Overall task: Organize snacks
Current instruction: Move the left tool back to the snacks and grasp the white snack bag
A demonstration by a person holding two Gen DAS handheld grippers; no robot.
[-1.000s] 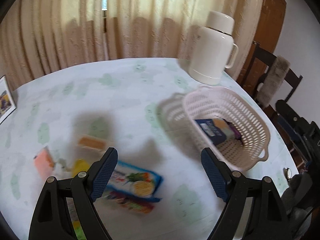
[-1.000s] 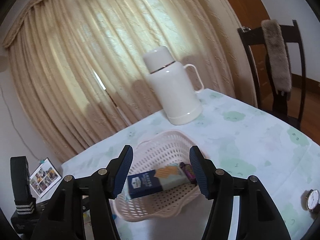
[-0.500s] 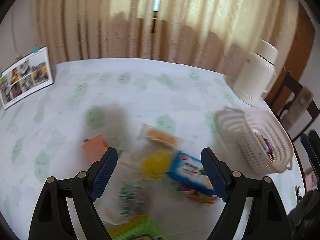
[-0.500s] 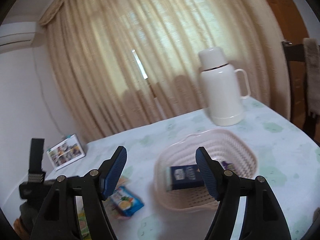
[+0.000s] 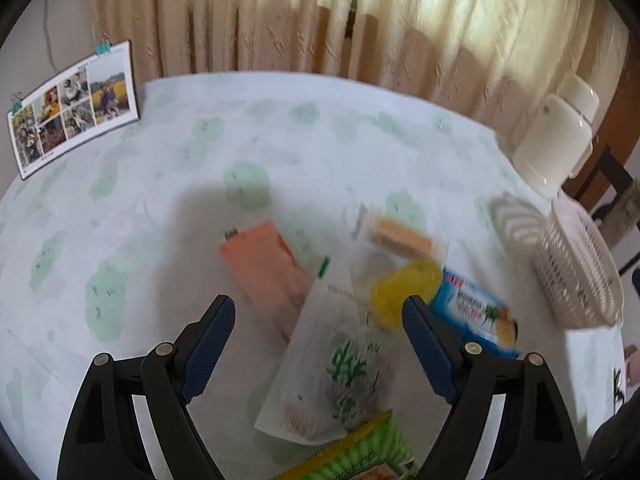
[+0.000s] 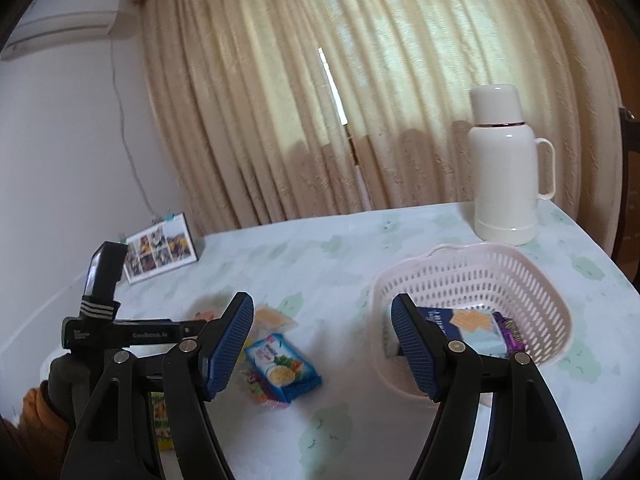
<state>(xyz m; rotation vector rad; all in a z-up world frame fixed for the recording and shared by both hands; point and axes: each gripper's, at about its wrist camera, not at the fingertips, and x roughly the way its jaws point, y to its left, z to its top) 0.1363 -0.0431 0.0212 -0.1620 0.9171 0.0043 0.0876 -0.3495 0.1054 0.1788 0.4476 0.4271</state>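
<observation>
Snacks point(image 5: 340, 320) beneath wide-spread left claw point(image 5: 318, 320)

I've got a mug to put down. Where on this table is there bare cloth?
Bare cloth lies between the photo calendar and the thermos, along the curtain side, and left of the orange packet. It is crowded from that packet across the snack pile to the blue packet and the basket.

I'm in a home, in what looks like a dining room. My worktop point(image 6: 400, 240) wears a pale cloth printed with green patches, backed by long beige curtains point(image 6: 360, 100), with a white thermos jug point(image 6: 506, 168) and a clipped photo collage point(image 5: 74, 106) standing on it. An air conditioner point(image 6: 60, 20) hangs on the wall, and a dark wooden chair point(image 5: 612, 184) stands beside the worktop.
</observation>
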